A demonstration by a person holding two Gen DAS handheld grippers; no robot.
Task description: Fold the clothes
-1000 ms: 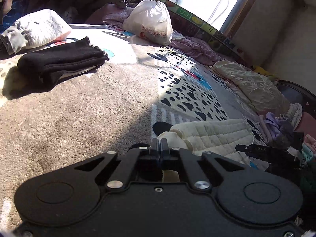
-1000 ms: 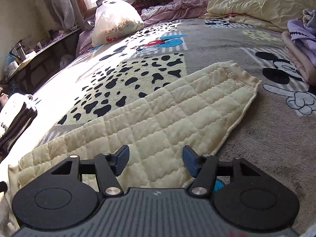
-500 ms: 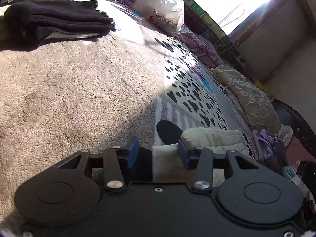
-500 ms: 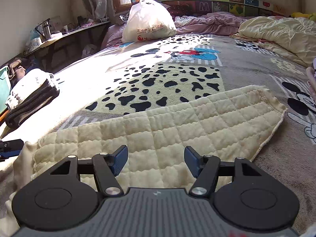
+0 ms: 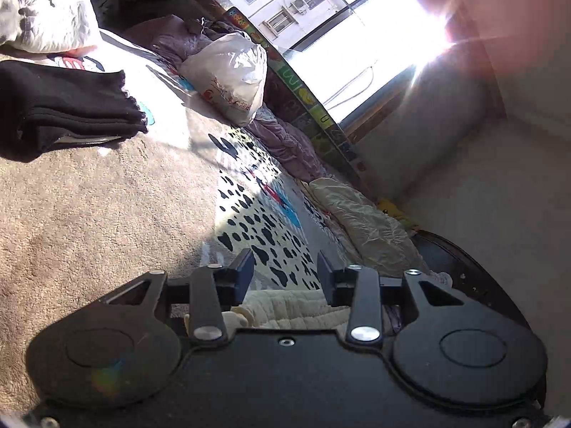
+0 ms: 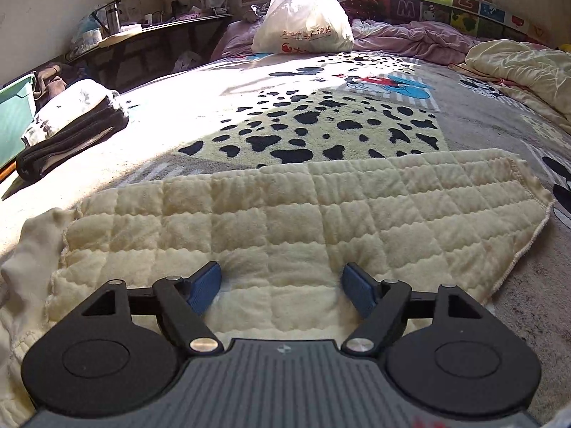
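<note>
Left-wrist view: left claw (image 5: 285,271) has its jaws apart and opening, nothing pressed between them. The cream quilted garment (image 5: 285,308) shows only as a bunched end just under and behind the fingertips, on the bed (image 5: 107,214). From that end the cloth runs off to the view's right, out of sight behind the claw body. A folded black garment (image 5: 64,107) lies well apart, up the bed toward the window.

Right-wrist view: right claw (image 6: 282,285) is also apart and opening, pads clear of the cloth, hovering over the garment's (image 6: 303,214) near edge. Long axis runs crosswise to this claw: hemmed end far right, bunched end far left. Garment lies flat as a long folded band.

Judgement: next fold goes along that long axis. Each claw is nearest its own end; the right one sits closer to mid-length.
</note>
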